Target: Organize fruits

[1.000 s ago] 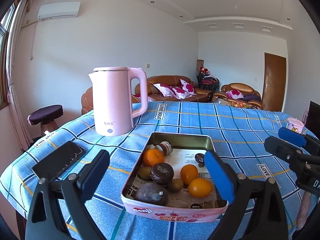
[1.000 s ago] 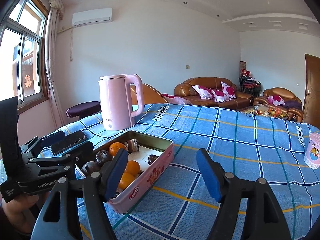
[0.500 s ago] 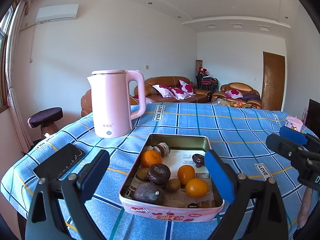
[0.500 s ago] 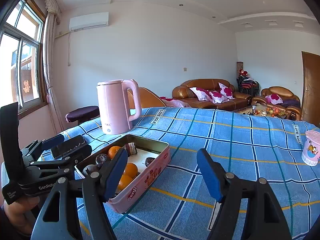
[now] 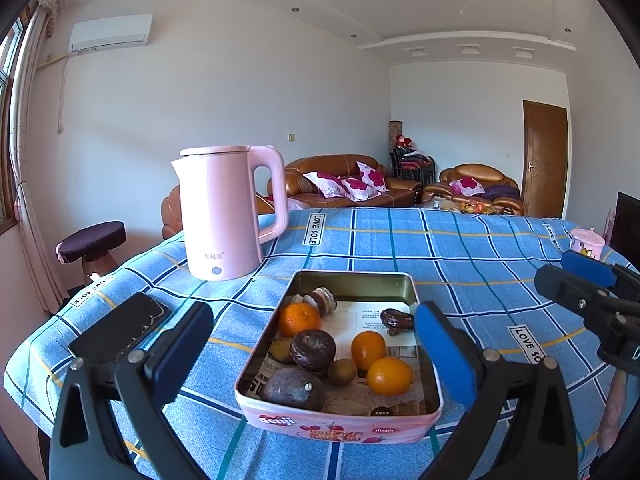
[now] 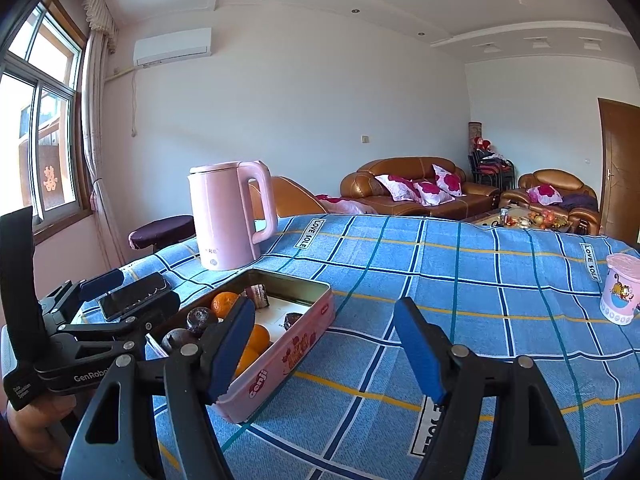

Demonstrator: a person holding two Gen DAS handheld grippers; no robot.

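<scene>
Both grippers held wide apart, empty, above the fruit tin

The left gripper point(image 5: 316, 344) frames the tin point(image 5: 340, 426) on the tablecloth — we should drop squarely over one orange point(image 5: 389, 376), avoiding its neighbours; the right gripper point(image 6: 324, 344) hangs beside, probably waiting.

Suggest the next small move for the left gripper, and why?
Probably ease the left gripper forward and down toward the nearest orange in the tin. Both grippers are open and empty, and the left already frames the fruit, while the right gripper sits off to the side.
</scene>
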